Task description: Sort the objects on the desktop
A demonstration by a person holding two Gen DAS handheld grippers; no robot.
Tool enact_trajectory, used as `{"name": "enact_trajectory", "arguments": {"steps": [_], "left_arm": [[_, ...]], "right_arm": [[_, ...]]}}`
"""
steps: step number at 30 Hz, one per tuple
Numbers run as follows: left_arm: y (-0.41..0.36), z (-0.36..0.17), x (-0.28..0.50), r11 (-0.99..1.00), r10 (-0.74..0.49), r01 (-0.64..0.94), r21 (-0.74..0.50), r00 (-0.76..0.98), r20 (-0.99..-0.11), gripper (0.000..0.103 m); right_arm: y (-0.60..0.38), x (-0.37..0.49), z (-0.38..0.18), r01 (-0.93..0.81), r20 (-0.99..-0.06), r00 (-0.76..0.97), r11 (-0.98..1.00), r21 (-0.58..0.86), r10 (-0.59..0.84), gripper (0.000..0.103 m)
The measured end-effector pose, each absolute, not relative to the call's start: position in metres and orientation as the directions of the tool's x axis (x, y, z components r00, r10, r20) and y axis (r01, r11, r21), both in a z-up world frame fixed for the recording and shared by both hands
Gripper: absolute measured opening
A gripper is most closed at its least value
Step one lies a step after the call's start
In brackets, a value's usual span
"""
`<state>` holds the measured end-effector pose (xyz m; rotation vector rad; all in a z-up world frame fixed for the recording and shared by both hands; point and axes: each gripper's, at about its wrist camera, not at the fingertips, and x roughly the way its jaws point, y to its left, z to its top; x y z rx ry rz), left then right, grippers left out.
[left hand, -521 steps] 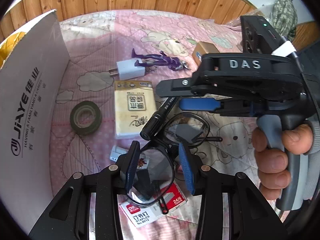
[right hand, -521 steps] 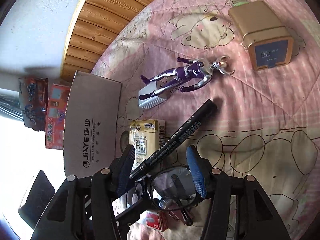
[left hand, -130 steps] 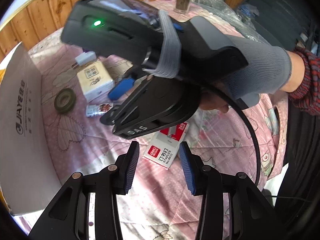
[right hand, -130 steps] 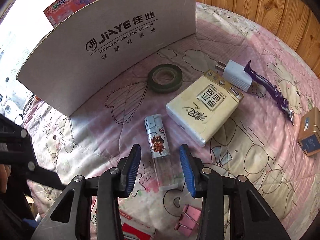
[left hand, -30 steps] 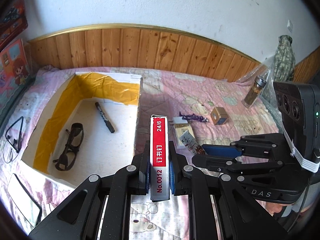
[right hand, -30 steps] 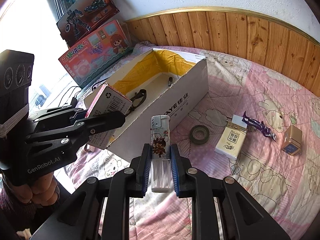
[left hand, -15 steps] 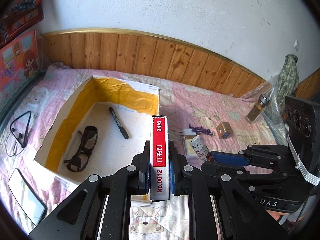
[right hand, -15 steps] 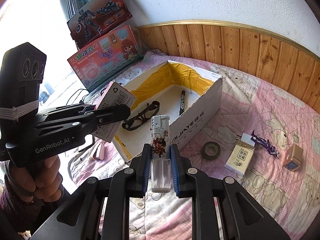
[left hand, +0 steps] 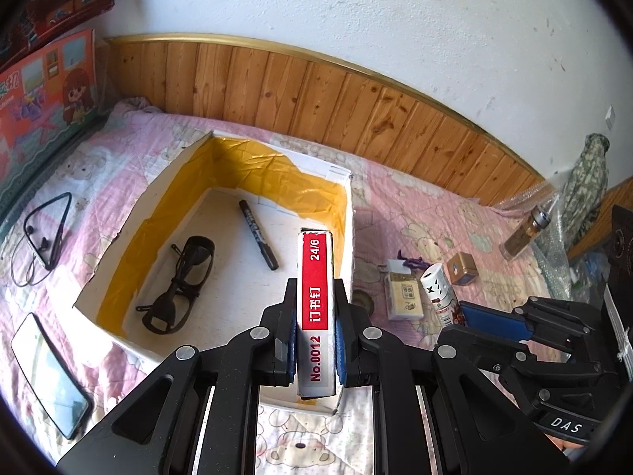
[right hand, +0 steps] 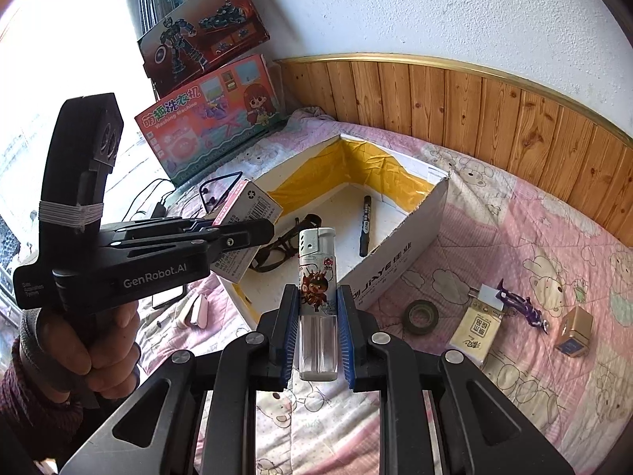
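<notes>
- The left gripper (left hand: 315, 340) is clamping a staple box (left hand: 316, 308) above the cardboard box (left hand: 348, 237)'s near wall; dropping short is risking the bedspread (left hand: 415, 206).
- The right gripper (right hand: 316, 336) is pinching a lighter (right hand: 317, 297) near that box's right corner, possibly slipping.

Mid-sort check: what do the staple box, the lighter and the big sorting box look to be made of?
Staple box: thin printed card, red-and-white, with worn, fraying edges. Lighter: plastic, clear see-through lower body, printed sleeve, and a silvery cap that is probably metal. Sorting box: white cardboard with a matte face, its inner walls lined with glossy, wrinkled yellow tape.
</notes>
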<state>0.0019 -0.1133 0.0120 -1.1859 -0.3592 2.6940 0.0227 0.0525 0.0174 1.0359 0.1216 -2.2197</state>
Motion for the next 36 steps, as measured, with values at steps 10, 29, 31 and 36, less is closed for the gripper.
{"name": "enact_trajectory", "arguments": {"steps": [10, 29, 31, 36], "left_arm": [[-0.127, 0.006, -0.007, -0.945, 0.266, -0.032, -0.326, -0.657, -0.705, 0.014], [-0.169, -0.016, -0.026, -0.888, 0.318, 0.066, -0.455, -0.624, -0.714, 0.014], [-0.173, -0.020, -0.029, -0.881, 0.324, 0.078, -0.467, -0.620, -0.714, 0.014], [-0.178, -0.026, -0.035, -0.869, 0.332, 0.100, -0.485, -0.610, -0.719, 0.014]], "right_arm": [[0.027, 0.009, 0.016, 0.613, -0.713, -0.455, -0.768, 0.184, -0.534, 0.021], [-0.012, -0.021, 0.012, 0.623, -0.745, -0.455, -0.772, 0.125, -0.488, 0.021], [-0.016, -0.025, 0.011, 0.623, -0.750, -0.455, -0.773, 0.117, -0.481, 0.021], [-0.024, -0.035, 0.008, 0.624, -0.763, -0.453, -0.775, 0.098, -0.462, 0.021]]}}
